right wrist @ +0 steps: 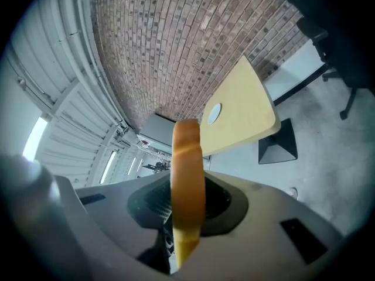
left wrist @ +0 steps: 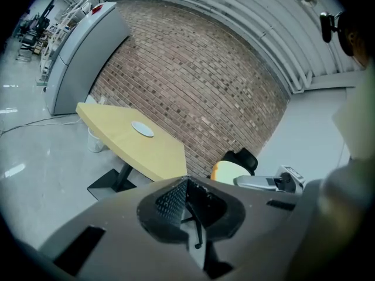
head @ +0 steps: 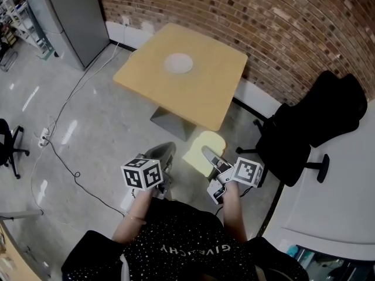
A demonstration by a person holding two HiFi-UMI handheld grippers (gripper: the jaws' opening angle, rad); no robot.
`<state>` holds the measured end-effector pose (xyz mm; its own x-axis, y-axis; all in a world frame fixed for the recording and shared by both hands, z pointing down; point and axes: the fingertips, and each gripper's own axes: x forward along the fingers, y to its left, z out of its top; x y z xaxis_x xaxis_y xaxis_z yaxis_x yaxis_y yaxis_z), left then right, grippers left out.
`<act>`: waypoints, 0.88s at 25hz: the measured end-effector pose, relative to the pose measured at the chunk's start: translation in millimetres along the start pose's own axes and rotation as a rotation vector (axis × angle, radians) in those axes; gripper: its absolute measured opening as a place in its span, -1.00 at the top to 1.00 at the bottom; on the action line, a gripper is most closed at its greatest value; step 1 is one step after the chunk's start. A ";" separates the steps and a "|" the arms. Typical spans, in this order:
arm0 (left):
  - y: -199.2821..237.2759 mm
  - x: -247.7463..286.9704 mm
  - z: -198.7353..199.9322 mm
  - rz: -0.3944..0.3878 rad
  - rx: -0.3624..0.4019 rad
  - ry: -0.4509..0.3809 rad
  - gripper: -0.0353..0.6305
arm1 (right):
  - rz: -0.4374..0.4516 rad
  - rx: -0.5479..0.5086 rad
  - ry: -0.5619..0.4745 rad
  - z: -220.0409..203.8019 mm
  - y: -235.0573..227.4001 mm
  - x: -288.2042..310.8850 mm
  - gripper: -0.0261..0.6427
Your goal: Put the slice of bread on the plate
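L gripper (left wrist: 187, 183): fingers look closed, nothing betw them, tho that view's dim | R gripper (head: 210, 155): fingers clamped on bread slice (right wrist: 187, 174), which I see edge-on and upright, in air over floor | plate (head: 178, 62): on table (head: 205, 101) ahead of me, well apart from slice | black chair (head: 316, 122): R of table

At 12 o'clock I see a yellow table (head: 202, 95) on 1 grey pedestal base (head: 170, 122), set close to the red brick wall (head: 263, 16). At 2 o'clock a black office chair (head: 316, 119) stands beside a white desk (head: 345, 198) (only its rounded corner shows). At 10 o'clock there is a tall grey cabinet (head: 67, 16). At 9 o'clock a black cable (head: 61, 157) trails over the glossy grey floor (head: 99, 127).
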<state>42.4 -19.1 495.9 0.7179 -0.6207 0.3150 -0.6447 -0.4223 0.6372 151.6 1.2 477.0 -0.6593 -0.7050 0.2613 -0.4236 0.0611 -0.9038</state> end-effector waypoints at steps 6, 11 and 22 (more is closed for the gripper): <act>30.1 38.3 58.7 -0.011 0.017 0.019 0.86 | -0.019 0.017 -0.027 49.6 2.7 48.4 0.64; 58.5 65.7 97.8 -0.027 0.022 0.031 0.86 | -0.029 0.024 -0.038 80.1 2.8 92.2 0.64; 109.5 111.1 151.7 -0.057 0.023 0.050 0.86 | -0.044 0.039 -0.050 119.0 -3.8 163.5 0.64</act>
<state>11.8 -234.5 494.0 0.7653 -0.5617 0.3143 -0.6083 -0.4714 0.6385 119.4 -198.4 482.8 -0.6086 -0.7407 0.2844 -0.4257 0.0024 -0.9049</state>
